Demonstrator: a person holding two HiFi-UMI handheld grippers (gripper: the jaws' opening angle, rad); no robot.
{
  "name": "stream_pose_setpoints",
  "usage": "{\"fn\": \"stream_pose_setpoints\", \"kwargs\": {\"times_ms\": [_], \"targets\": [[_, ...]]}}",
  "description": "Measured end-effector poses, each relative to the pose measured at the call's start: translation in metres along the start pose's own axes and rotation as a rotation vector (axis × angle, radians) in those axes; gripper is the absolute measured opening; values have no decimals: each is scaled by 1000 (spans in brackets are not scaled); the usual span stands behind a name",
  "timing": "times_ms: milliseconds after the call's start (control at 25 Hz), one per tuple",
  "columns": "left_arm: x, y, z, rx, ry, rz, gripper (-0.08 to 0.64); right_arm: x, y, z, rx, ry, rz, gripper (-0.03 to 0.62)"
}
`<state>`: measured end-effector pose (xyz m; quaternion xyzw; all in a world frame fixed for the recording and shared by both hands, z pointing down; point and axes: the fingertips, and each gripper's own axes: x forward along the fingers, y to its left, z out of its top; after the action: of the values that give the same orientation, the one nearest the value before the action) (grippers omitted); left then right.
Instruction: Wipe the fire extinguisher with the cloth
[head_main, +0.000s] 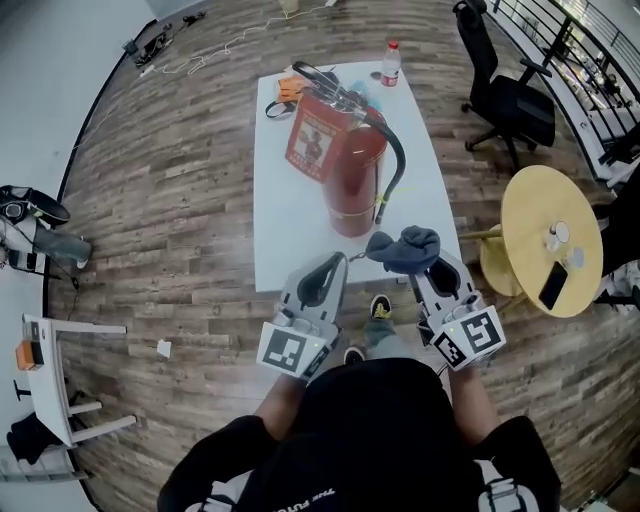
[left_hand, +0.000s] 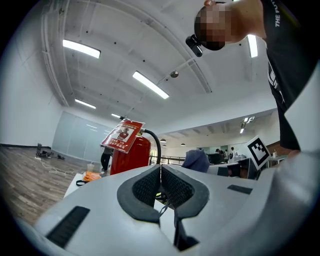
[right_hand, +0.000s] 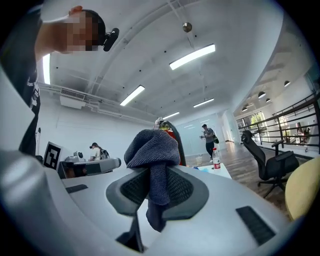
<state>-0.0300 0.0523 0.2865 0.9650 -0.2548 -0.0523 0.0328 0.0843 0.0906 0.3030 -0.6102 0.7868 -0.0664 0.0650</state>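
A red fire extinguisher (head_main: 352, 172) with a black hose and a red tag (head_main: 312, 135) stands on the white table (head_main: 290, 230). It also shows in the left gripper view as the extinguisher (left_hand: 131, 155), and mostly hidden behind the cloth in the right gripper view. A dark blue-grey cloth (head_main: 405, 248) is bunched in my right gripper (head_main: 425, 268), whose jaws are shut on the cloth (right_hand: 152, 155). My left gripper (head_main: 335, 262) sits at the table's near edge, just in front of the extinguisher, shut with nothing held (left_hand: 161, 172).
A water bottle (head_main: 390, 63) and an orange item (head_main: 288, 90) lie at the table's far end. A round yellow table (head_main: 550, 235) with a phone stands to the right, a black office chair (head_main: 505, 95) behind it. Other people stand in the distance.
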Motion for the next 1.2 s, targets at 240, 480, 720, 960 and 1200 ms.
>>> {"fn": "stream_pose_setpoints", "kwargs": {"times_ms": [240,480,720,960,1200], "targets": [[58,29,-7,-27,18,33,21,35,-75,28,-1,-44,-16,80],[87,54,-21,-18,67,117,21,78,-123,37,-20,-35,22,79],[92,78,-24,62,73,239,21,139,-98,45,-105,-51,335,78],[86,115,-31,77,105,345,21,167,-83,88,-354,-74,392,78],[90,137,-39,63,118,364,21,174,-102,10,-175,48,424,75]]}}
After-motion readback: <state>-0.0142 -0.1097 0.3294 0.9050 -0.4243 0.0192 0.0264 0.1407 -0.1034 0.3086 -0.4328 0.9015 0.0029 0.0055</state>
